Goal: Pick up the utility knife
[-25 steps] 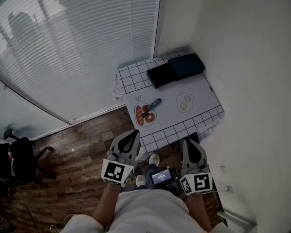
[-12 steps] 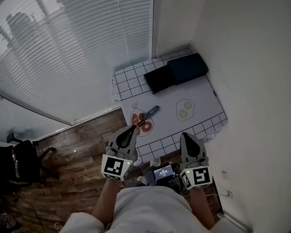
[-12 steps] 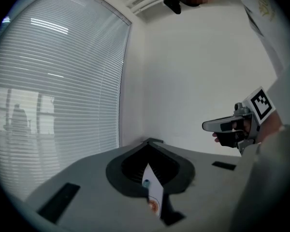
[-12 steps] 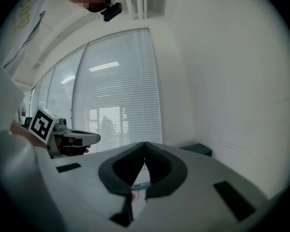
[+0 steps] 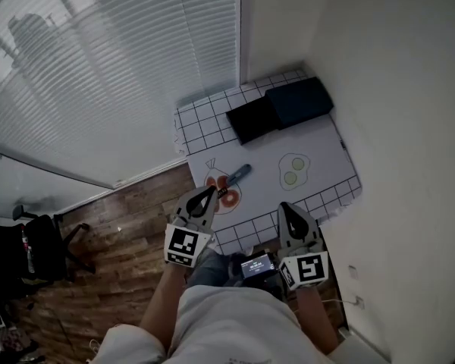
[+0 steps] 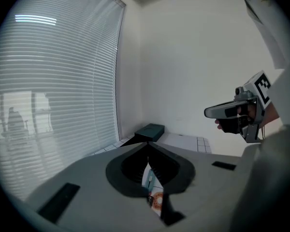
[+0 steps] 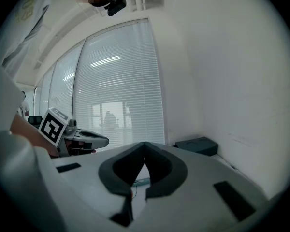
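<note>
"Where's the knife?"
"The utility knife (image 5: 236, 177) lies flat on the table (image 5: 322, 144). It is slanted, blue end toward the dark boxes (image 5: 280, 109)."
"And the grippers?"
"The left gripper (image 5: 208, 192) points at it, and the right gripper (image 5: 285, 207) is beside. Both have jaws together, holding nothing."

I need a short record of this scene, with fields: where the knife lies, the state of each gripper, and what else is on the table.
knife: utility knife, blue handle, lies on the white mat beside a red drawing; not held
left gripper: jaws together, empty, tip close to the knife
right gripper: jaws together, empty, at the table's near edge
far end: black box and dark blue box, side by side
cover: checked cloth under the mat
</note>
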`<state>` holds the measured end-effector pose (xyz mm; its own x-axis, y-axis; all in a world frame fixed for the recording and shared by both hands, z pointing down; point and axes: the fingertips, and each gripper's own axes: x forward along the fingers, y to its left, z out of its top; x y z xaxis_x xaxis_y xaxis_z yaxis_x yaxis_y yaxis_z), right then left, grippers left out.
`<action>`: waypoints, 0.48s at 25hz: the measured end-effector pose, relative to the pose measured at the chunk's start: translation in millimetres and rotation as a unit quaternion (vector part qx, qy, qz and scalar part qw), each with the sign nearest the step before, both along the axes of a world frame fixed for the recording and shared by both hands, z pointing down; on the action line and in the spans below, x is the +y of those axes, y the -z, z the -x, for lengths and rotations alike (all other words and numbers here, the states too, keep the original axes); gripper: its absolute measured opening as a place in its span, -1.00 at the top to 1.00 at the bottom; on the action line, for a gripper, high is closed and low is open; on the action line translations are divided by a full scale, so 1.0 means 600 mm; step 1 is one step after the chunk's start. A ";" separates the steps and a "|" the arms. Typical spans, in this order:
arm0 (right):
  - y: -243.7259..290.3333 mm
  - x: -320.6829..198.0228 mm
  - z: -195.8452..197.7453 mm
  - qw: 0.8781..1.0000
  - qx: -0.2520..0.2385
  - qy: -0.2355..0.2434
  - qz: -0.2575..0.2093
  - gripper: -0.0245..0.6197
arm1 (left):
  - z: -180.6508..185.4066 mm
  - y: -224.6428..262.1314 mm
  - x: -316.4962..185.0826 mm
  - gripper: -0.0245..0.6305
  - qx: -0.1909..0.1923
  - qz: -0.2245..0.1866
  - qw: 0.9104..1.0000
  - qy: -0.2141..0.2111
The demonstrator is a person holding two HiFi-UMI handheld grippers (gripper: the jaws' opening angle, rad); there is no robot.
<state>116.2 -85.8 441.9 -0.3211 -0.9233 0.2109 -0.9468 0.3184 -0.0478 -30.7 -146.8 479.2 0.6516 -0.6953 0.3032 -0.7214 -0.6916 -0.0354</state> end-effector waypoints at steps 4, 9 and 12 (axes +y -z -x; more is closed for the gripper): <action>-0.035 -0.024 0.001 1.000 0.008 0.001 0.014 0.90 | -0.010 -0.052 -0.020 0.90 -0.015 0.035 0.999 -0.015; -0.080 -0.048 -0.001 0.999 0.012 -0.004 0.048 0.90 | -0.021 -0.120 -0.036 0.90 -0.033 0.087 0.995 -0.028; -0.101 -0.063 0.000 0.998 0.006 -0.005 0.060 0.90 | -0.033 -0.155 -0.041 0.90 -0.047 0.104 0.993 -0.044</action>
